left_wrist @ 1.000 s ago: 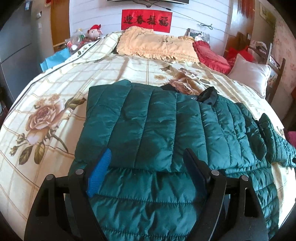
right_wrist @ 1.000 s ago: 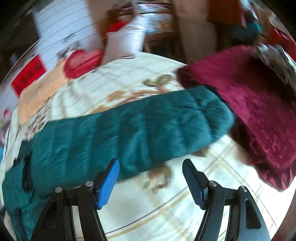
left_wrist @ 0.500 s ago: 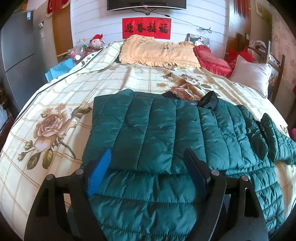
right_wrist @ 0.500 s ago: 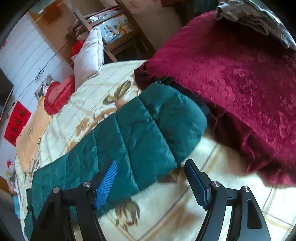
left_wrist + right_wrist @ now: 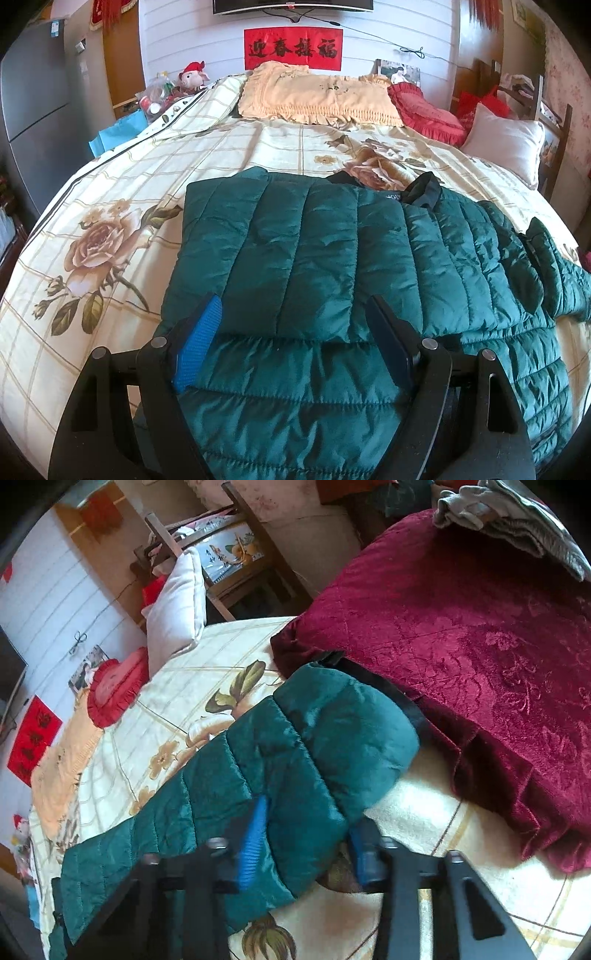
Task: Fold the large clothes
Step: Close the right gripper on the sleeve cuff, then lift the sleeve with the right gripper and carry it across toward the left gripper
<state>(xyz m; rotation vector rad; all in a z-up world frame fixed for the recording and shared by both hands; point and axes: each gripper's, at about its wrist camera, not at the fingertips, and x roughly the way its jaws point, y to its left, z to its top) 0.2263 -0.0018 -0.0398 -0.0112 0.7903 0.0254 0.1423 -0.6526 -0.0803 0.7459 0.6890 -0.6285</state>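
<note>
A dark green quilted puffer jacket (image 5: 332, 266) lies flat on the floral bedspread (image 5: 110, 206), its left side folded over the body. My left gripper (image 5: 291, 332) is open and empty just above the jacket's near hem. In the right wrist view the jacket's other sleeve (image 5: 280, 768) stretches across the bed to a red velvet blanket (image 5: 480, 657). My right gripper (image 5: 306, 834) is over the sleeve near its cuff, with the jaws narrowed around the padded fabric. Whether they pinch it is unclear.
A yellow frilled pillow (image 5: 317, 96), a red cushion (image 5: 424, 110) and a white pillow (image 5: 506, 144) lie at the head of the bed. A grey fridge (image 5: 33, 110) stands at left. Grey clothes (image 5: 517, 520) lie on the red blanket. A wooden chair (image 5: 236, 565) stands beside the bed.
My right gripper has moved down onto the sleeve near the cuff and its jaws have closed in around it. My left gripper has risen and drawn back slightly, still open.
</note>
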